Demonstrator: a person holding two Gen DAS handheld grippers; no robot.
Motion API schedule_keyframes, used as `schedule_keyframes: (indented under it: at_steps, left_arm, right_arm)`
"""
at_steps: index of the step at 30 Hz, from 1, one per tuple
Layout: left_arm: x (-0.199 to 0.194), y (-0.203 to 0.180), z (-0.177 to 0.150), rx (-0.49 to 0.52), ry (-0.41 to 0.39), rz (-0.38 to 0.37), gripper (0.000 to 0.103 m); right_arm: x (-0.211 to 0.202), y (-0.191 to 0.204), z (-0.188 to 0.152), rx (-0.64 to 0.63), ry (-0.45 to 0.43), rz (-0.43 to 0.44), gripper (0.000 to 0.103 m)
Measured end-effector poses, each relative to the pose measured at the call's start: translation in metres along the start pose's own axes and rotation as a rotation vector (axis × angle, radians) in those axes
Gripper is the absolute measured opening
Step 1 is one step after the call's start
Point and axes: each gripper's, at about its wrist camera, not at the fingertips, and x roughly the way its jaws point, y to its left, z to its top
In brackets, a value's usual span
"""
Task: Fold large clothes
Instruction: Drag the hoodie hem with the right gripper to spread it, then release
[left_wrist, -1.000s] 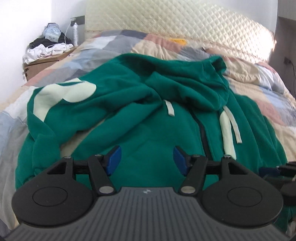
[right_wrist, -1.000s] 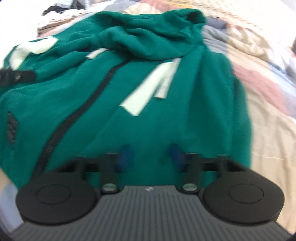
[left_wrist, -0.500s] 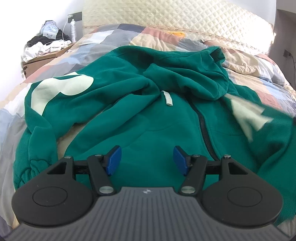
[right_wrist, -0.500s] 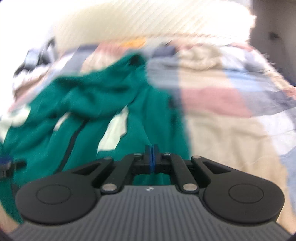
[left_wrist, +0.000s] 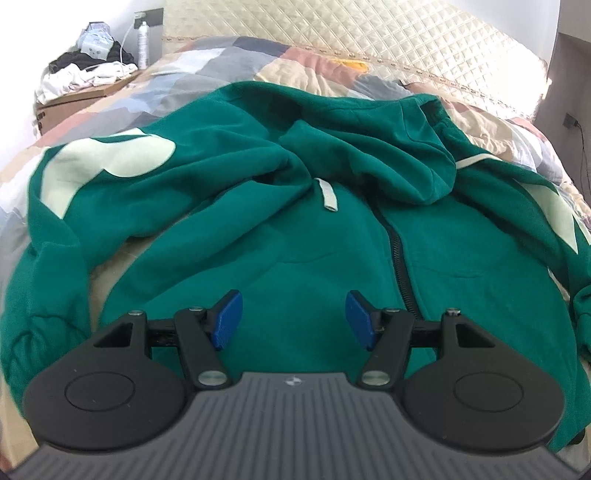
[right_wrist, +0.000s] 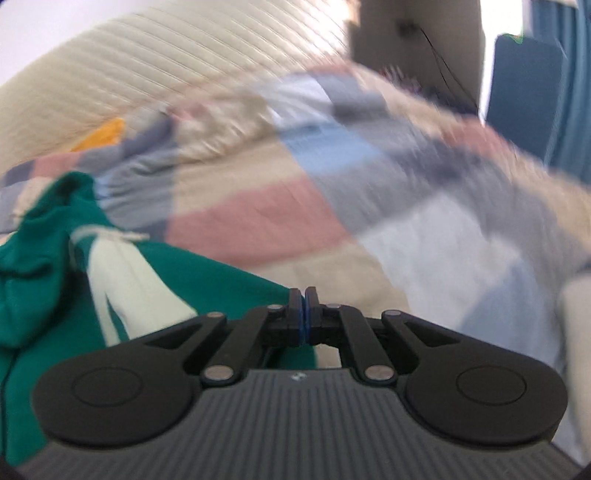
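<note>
The left gripper (left_wrist: 291, 319) hangs with its jaws wide apart above the front of the green hoodie (left_wrist: 295, 229), gripping nothing. The hoodie lies spread on the patchwork quilt (left_wrist: 221, 62) of the bed. The right gripper (right_wrist: 305, 317) is pressed closed at the hoodie's right edge; whether cloth is pinched between its pads cannot be told.

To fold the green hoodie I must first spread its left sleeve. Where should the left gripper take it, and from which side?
Probably grip the cuff end of the sleeve, approaching from above on the hoodie's outer left side. The sleeve lies bent back beside the body, so its end is free. The left gripper is open.
</note>
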Motion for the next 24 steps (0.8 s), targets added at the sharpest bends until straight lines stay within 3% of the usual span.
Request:
schedule_keyframes:
  at_steps: [3, 7, 11, 13, 14, 15, 20, 22, 24]
  left_arm:
    - [0.010, -0.001, 0.002, 0.006, 0.006, -0.010, 0.067]
    - [0.020, -0.003, 0.009, 0.024, 0.007, -0.016, 0.067]
    - [0.025, -0.005, 0.015, 0.040, 0.004, -0.033, 0.067]
    - [0.026, -0.007, 0.018, 0.056, -0.004, -0.041, 0.067]
    - [0.027, -0.008, 0.020, 0.065, -0.007, -0.042, 0.067]
    - [0.028, -0.008, 0.021, 0.068, -0.010, -0.043, 0.067]
    - [0.029, -0.001, 0.026, 0.034, -0.013, -0.059, 0.067]
    - [0.029, 0.003, 0.027, 0.014, -0.008, -0.061, 0.067]
    - [0.031, 0.008, 0.029, -0.002, -0.004, -0.060, 0.067]
  right_arm:
    - [0.004, 0.000, -0.008, 0.005, 0.043, 0.001, 0.007]
    - [-0.014, 0.013, -0.006, -0.032, -0.011, -0.009, 0.007]
    - [-0.045, 0.022, -0.004, -0.006, -0.078, 0.085, 0.011]
    - [-0.061, 0.032, -0.003, -0.018, -0.117, 0.133, 0.039]
    - [-0.067, 0.039, -0.002, -0.033, -0.142, 0.148, 0.066]
    - [-0.073, 0.048, -0.002, -0.055, -0.169, 0.160, 0.083]
    - [-0.077, 0.111, -0.005, -0.157, -0.187, 0.273, 0.081]
    - [-0.069, 0.145, -0.008, -0.223, -0.161, 0.320, 0.081]
    - [-0.056, 0.179, -0.013, -0.266, -0.114, 0.428, 0.080]
